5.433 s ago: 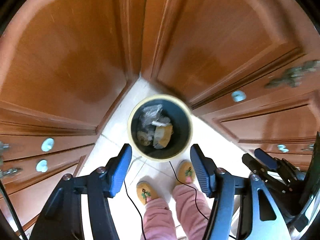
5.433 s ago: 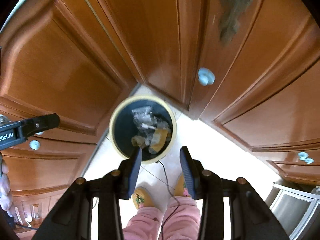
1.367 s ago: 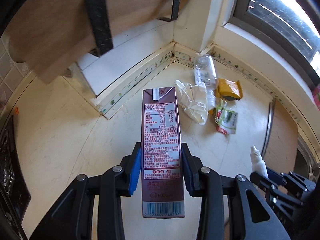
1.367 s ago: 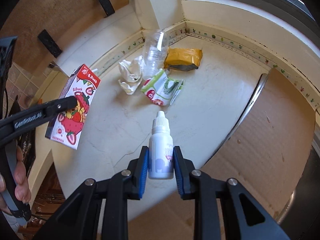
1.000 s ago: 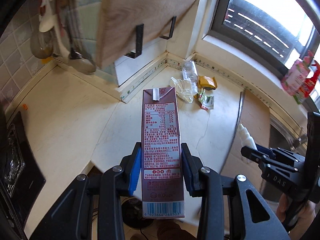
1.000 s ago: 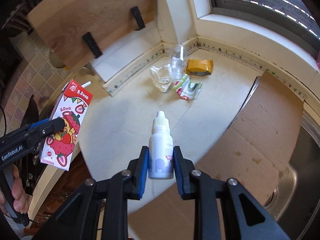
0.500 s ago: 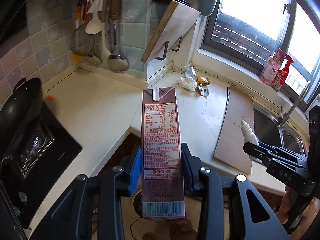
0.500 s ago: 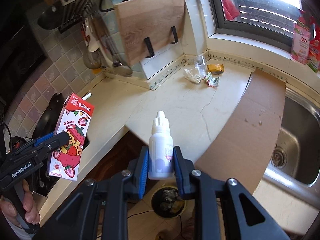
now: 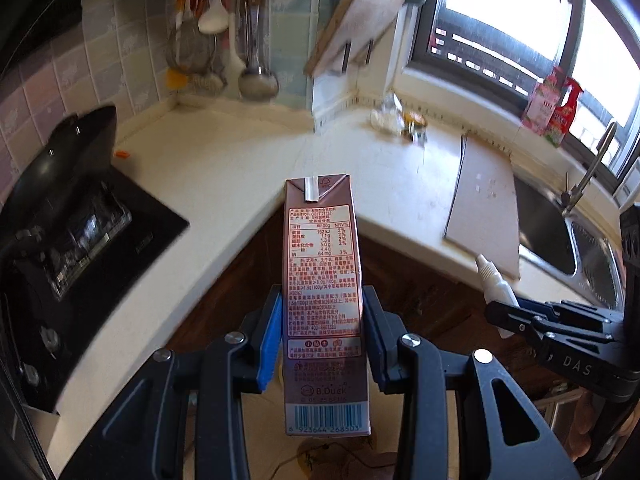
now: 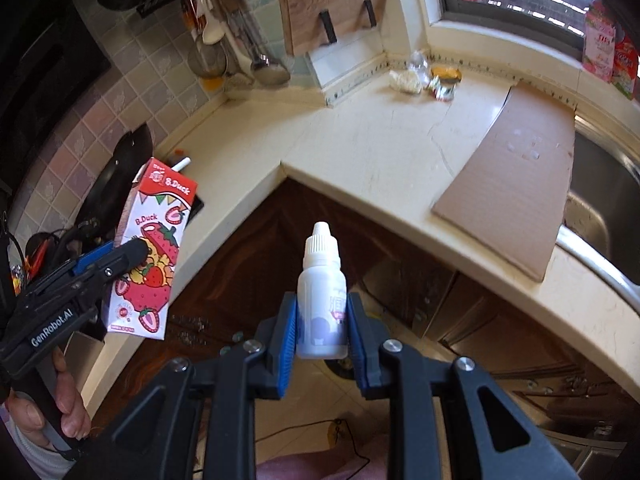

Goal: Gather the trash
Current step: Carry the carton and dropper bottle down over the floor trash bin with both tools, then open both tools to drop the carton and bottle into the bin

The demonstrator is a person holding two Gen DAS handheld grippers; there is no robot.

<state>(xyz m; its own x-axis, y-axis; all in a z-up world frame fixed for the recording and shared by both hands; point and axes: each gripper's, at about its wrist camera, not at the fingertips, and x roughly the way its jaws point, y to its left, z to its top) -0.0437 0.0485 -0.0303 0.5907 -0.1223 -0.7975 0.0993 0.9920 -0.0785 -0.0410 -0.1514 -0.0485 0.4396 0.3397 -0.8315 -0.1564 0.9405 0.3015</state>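
Observation:
My left gripper [image 9: 323, 328] is shut on a tall drink carton [image 9: 322, 280], its brown nutrition side facing the camera; the right wrist view shows its strawberry-printed face [image 10: 150, 256]. My right gripper [image 10: 322, 324] is shut on a small white dropper bottle [image 10: 322, 292], also visible at the right of the left wrist view [image 9: 494, 280]. Both are held in the air in front of the counter edge. More trash [image 10: 428, 76] lies in the far counter corner: a clear bottle, crumpled plastic and wrappers. A dark bin rim [image 10: 340, 368] peeks out below the right gripper's fingers.
A cream L-shaped counter [image 10: 360, 136] runs around wooden cabinets [image 10: 400, 264]. A cardboard sheet [image 10: 516, 168] lies beside the steel sink [image 10: 600, 184]. A black hob and pan [image 9: 68, 216] sit at left. Utensils and a cutting board [image 10: 328, 0] hang on the tiled wall.
Both grippers have pulled back from the counter corner with the carton and the dropper bottle still gripped. The trash pile looks smaller and farther; cabinets and floor have come into view.

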